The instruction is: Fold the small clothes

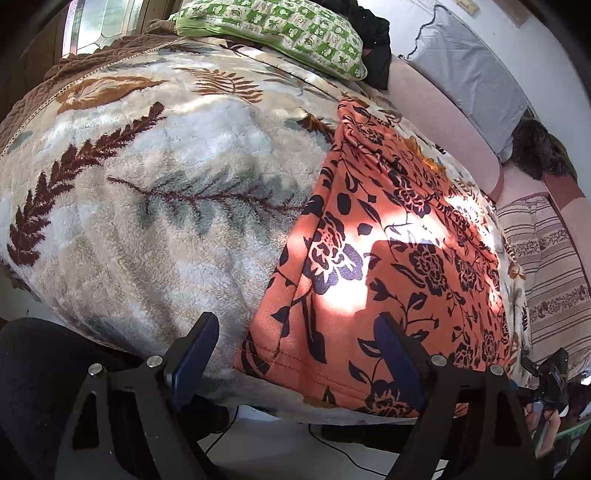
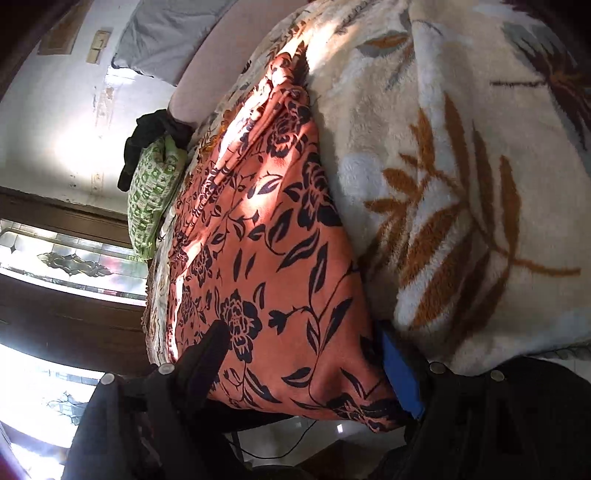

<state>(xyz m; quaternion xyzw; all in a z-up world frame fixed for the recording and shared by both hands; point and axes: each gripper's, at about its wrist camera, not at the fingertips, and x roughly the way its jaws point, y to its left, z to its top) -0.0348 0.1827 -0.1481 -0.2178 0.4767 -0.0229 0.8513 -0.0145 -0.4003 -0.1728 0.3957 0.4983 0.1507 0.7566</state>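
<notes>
Seen from the left wrist camera, the left gripper hovers at the near edge of a bed with its two dark fingers spread wide and nothing between them. Under its left finger lies only the plush leaf-print blanket; under its right finger lies the hemmed near edge of an orange garment with a black rose print. The garment therefore sits ahead and to the right of this gripper, its near left corner roughly between the fingers, and its long axis runs away from the gripper toward a gathered, bunched far end. Farther ahead rests a green patterned pillow. Seen from the right wrist camera, tilted sideways, the right gripper is also wide open, but it straddles the garment: the left finger rests over the printed cloth, and the blue-padded right finger sits at the seam where the garment meets the blanket. The cloth's corner hangs just below and between these fingers, touching or very nearly touching them, yet they have not closed on it. The right gripper looks the nearer of the two to a grasp; the left would need to shift rightward onto the hem before pinching.
</notes>
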